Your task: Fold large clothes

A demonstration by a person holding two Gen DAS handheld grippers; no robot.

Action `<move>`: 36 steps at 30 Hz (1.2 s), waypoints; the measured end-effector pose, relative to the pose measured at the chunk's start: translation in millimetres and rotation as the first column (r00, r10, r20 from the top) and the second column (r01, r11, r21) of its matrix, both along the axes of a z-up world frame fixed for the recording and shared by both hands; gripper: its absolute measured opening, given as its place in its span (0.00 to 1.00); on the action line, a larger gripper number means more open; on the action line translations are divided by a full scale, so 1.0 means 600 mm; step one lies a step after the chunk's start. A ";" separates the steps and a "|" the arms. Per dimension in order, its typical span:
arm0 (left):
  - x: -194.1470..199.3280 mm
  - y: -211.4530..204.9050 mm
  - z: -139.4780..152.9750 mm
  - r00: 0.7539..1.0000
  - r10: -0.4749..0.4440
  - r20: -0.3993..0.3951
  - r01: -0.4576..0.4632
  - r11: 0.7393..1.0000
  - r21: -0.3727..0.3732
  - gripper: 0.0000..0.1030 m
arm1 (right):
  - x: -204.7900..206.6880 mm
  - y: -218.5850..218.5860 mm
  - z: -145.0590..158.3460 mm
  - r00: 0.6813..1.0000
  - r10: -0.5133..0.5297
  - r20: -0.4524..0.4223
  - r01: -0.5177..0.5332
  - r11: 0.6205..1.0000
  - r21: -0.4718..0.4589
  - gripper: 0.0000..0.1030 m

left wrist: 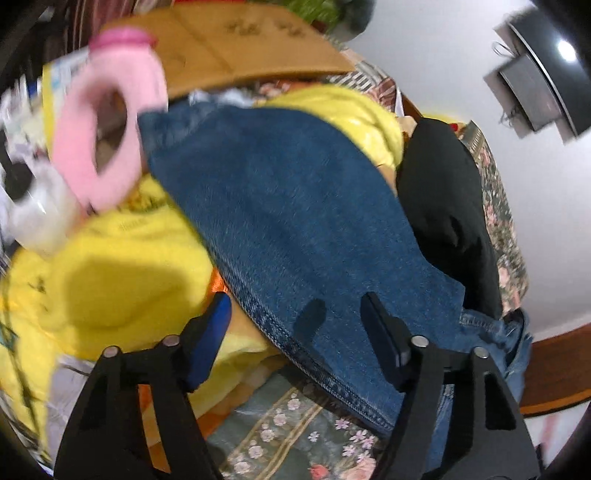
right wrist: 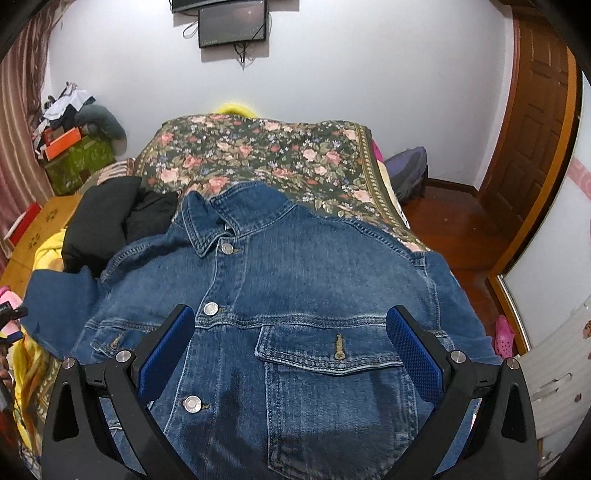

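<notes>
Bedspread [right wrist: 280, 155], floral, is carrying a blue denim jacket [right wrist: 295, 295] lying face up, buttoned, its collar pointing to 12 o'clock along its long axis. Right gripper [right wrist: 290, 354] is hovering, jaws apart. Left gripper [left wrist: 295, 332] jaws apart over a sleeve [left wrist: 280, 206].

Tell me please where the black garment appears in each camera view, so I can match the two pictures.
Left wrist view: black garment at right of centre, beyond the denim jacket.
Right wrist view: black garment at left, beside the jacket collar.
Shared landmark: the wall screen.
</notes>
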State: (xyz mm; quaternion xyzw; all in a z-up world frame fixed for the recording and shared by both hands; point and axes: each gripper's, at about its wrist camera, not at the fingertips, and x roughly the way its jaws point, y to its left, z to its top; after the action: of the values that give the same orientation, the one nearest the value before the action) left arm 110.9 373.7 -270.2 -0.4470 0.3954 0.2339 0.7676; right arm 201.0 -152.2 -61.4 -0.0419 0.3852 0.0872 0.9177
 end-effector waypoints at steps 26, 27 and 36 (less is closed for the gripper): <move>0.107 -0.230 0.342 0.900 -0.377 0.217 0.212 0.815 0.539 0.05 | -0.030 -0.008 0.048 0.994 0.045 0.096 -0.046 0.999 0.003 1.00; 0.115 -0.255 0.356 0.880 -0.417 0.227 0.242 0.805 0.542 0.05 | -0.030 -0.009 0.048 0.994 0.050 0.099 -0.050 0.999 0.001 1.00; 0.196 -0.499 0.346 0.720 -0.679 0.140 0.528 0.668 0.523 0.05 | -0.031 -0.026 0.041 0.989 0.100 0.113 -0.099 0.995 -0.015 1.00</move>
State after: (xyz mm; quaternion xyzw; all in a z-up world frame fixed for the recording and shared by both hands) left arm 228.3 74.5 -62.7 -0.1306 0.3258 -0.0301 0.9359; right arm 182.5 -167.7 -36.6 -0.0703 0.3303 0.1288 0.9324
